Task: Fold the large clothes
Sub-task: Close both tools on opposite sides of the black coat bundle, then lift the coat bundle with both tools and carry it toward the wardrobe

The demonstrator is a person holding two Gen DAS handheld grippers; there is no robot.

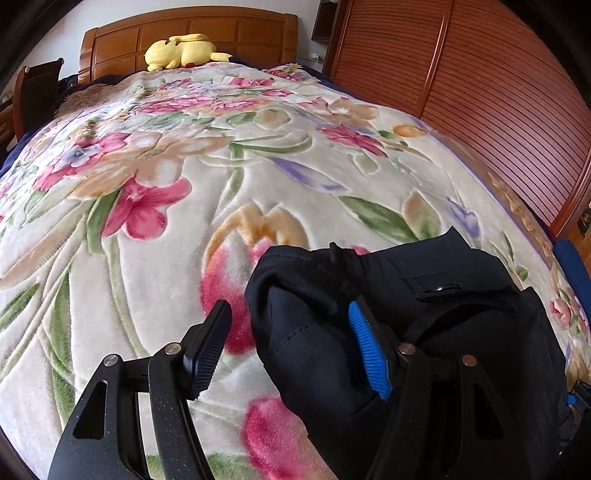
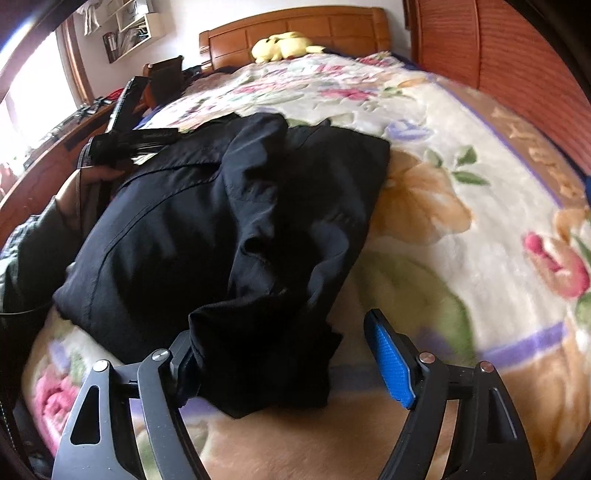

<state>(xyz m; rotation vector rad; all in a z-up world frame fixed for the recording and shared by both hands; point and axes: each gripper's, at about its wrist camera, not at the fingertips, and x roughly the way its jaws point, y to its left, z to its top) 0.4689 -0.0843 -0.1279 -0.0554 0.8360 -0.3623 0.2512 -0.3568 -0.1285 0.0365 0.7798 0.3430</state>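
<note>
floral plush blanket [image 1: 177, 229] covers the whole bed and is the work surface: cream pile with pink, peach and green flowers, soft enough that anything pressed into it will sink a bit. wooden headboard [image 1: 192, 33] at the far end, yellow plush toy [image 1: 184, 50] lying against it. slatted wooden wardrobe doors [image 1: 480, 92] run along the right side of the bed. right wrist view also shows a bright window [image 2: 29, 92] and wall shelves [image 2: 129, 29] on the left.

black jacket [image 2: 207, 206] sits at the near end of the blanket, already bundled into a rough rectangle, layers stacked, one loose flap hanging toward the near edge. judgement: fold is mostly done, this looks like a tidy-up or release step, placed near the bed edge so both hands reach it without stretching.

left gripper [image 1: 291, 350] is open at medium width, fabric bulging in between the jaws; blue pad [image 1: 369, 354] lies against the cloth, black pad [image 1: 207, 350] stands clear over the blanket, so no pinch.

right gripper [image 2: 295, 358] is wide. the loose flap lies between the jaws, draped on the left finger; blue pad [image 2: 391, 365] is apart from it. not gripping.

person's sleeve [image 2: 40, 236] visible at left behind the jacket.
</note>
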